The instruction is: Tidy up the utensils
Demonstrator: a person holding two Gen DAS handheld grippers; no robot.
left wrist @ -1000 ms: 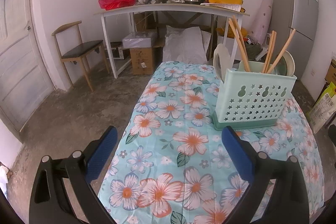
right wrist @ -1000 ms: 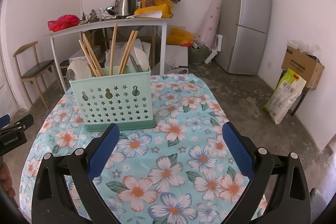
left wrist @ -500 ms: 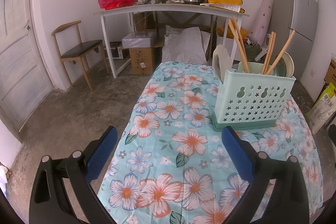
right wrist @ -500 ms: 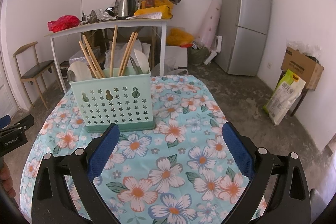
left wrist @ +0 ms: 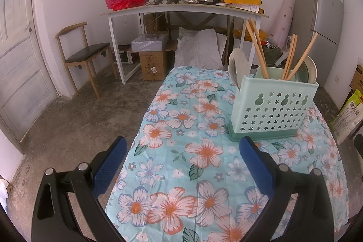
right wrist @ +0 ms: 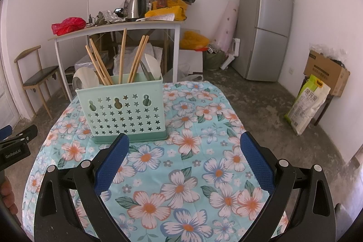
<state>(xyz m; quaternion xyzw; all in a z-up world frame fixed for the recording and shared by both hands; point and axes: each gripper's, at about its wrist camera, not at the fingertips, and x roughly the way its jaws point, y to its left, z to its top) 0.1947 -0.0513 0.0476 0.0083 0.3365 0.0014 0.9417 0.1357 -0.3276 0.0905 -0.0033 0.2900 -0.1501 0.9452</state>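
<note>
A mint green utensil holder (left wrist: 272, 107) with star cut-outs stands on the floral tablecloth (left wrist: 199, 151); it also shows in the right wrist view (right wrist: 124, 109). Several wooden chopsticks (right wrist: 123, 56) and white spoons (right wrist: 152, 66) stand upright in it. My left gripper (left wrist: 181, 162) is open and empty, held over the table's near left part, short of the holder. My right gripper (right wrist: 182, 158) is open and empty, just in front of the holder. The left gripper's body shows at the left edge of the right wrist view (right wrist: 15, 144).
Beyond the table stand a white desk (left wrist: 181, 8) piled with a kettle and bags, a wooden chair (left wrist: 84, 53), cardboard boxes (left wrist: 154, 62) and a grey fridge (right wrist: 265, 24). A rice sack (right wrist: 308, 103) leans on the right. A door (left wrist: 18, 60) is on the left.
Both views have shifted slightly; the holder sits a little lower and closer in the frames. Both grippers stay open and empty.
</note>
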